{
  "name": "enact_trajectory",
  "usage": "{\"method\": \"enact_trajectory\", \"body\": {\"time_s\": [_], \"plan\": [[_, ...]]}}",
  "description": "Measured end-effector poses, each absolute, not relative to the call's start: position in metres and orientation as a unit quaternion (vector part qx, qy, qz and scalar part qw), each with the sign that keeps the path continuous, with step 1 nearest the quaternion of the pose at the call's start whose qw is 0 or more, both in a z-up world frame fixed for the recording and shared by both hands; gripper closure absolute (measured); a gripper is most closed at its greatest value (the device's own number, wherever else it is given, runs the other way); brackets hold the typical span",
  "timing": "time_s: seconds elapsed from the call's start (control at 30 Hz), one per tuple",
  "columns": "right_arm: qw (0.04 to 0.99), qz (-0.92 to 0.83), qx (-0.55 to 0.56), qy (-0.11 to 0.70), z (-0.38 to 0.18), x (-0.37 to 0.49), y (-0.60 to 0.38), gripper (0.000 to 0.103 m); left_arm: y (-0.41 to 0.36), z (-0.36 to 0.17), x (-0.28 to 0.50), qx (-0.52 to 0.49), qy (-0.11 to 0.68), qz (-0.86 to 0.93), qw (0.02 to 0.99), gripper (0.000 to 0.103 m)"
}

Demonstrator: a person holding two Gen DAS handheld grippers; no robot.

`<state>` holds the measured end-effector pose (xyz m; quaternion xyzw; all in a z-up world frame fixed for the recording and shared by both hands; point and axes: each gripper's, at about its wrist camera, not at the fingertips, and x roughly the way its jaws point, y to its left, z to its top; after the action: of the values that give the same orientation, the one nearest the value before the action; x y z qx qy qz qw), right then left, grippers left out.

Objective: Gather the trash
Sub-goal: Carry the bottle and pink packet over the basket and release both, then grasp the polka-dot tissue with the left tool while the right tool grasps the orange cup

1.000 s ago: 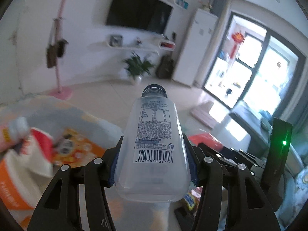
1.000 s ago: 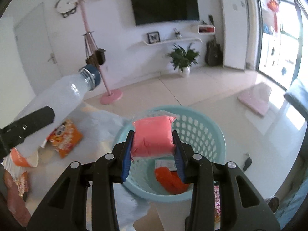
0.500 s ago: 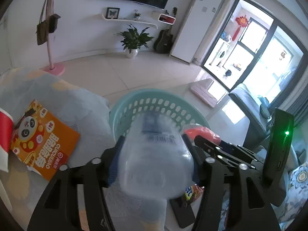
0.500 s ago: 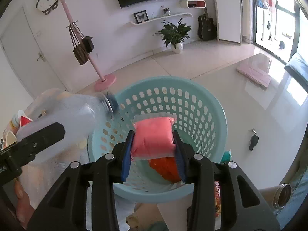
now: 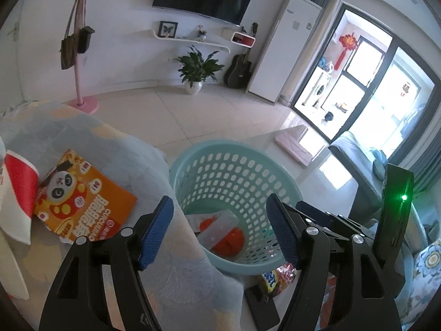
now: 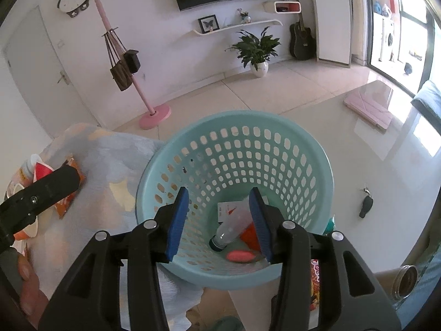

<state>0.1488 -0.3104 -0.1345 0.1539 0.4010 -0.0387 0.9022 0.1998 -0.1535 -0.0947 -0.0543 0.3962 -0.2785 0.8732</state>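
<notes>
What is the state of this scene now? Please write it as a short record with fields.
left gripper: open, holds nothing, above the near edge of the basket
right gripper: open, holds nothing, above the basket
basket: teal, perforated, upright on the floor
in the basket: clear bottle, pink packet, orange wrapper
not yet collected: orange panda snack bag and red and white cup, on the blue cloth
beside the basket: small snack packet on the floor
</notes>
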Motion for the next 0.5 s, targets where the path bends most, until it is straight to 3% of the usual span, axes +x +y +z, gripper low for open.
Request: {"method": "enact_trajectory", "body": {"time_s": [0.5], "plan": [[0.925,0.002,0.121,0.361,-0.086,0.131,-0.261,0.061,-0.102,-0.050,0.155,-0.081,0.338,-0.255,0.902,0.035]]}}
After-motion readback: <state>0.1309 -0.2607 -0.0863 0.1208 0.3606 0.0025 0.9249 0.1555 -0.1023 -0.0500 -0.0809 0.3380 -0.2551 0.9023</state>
